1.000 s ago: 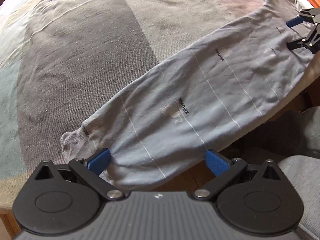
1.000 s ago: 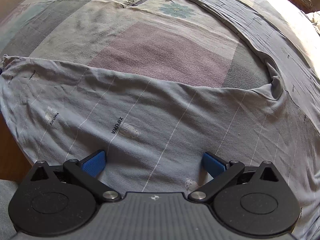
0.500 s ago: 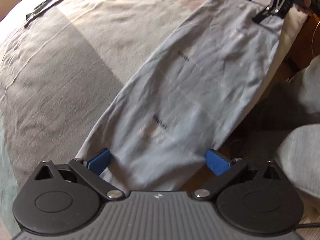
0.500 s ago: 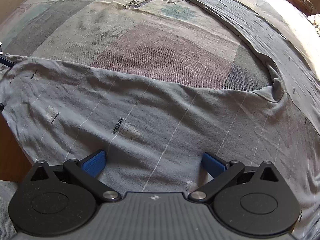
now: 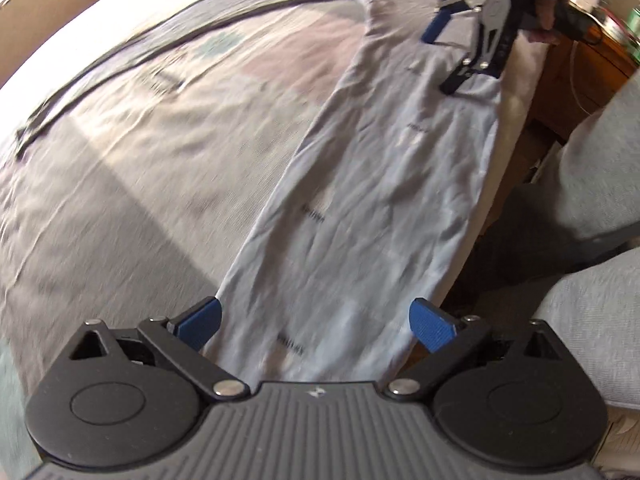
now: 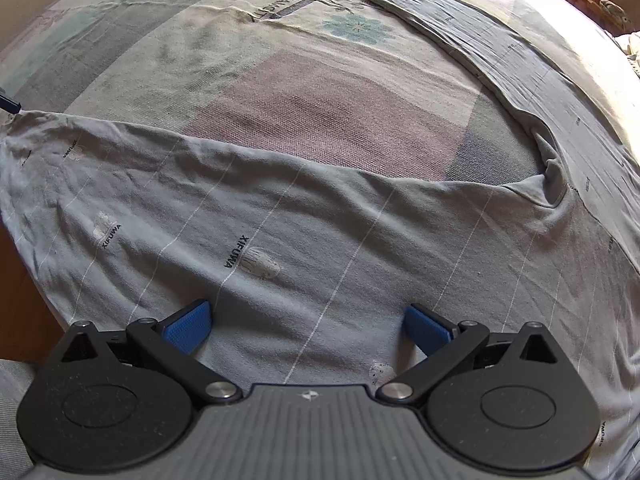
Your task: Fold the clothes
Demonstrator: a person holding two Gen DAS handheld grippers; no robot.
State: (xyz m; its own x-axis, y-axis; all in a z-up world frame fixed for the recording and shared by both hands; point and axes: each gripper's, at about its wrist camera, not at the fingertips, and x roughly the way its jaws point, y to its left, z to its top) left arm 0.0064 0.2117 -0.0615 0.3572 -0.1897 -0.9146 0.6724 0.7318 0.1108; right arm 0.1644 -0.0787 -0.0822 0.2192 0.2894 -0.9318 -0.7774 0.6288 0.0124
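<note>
left gripper [image 5: 316, 326] has its blue pads spread wide, with the cuff end of the trouser leg [image 5: 372, 208] running between them and over its nose; the pads stand apart from the cloth's edges, so nothing is pinched. right gripper [image 6: 308, 330] is likewise spread, its pads resting on or just over the same leg nearer the crotch, clamping nothing that shows.

over the last second the left gripper has swung. a second ago it looked across the leg, which lay slantwise with its bunched cuff just beside the left pad. now it looks straight along the leg toward the right gripper [image 5: 460, 52], and the cuff has slid out of view under the nose. the left view is smeared, so it seems to be moving even now. the right view has barely changed: same creases, same print.

the trousers [image 6: 320, 240] lie spread on the bed [image 6: 320, 112], the near leg along the edge by the person's knee [image 5: 592, 320], the other leg [image 6: 440, 20] stretched across the far side.

my guess is the left gripper is lining up on the cuff. whether a fold is being set up or smoothed afterward, the pictures don't settle.
</note>
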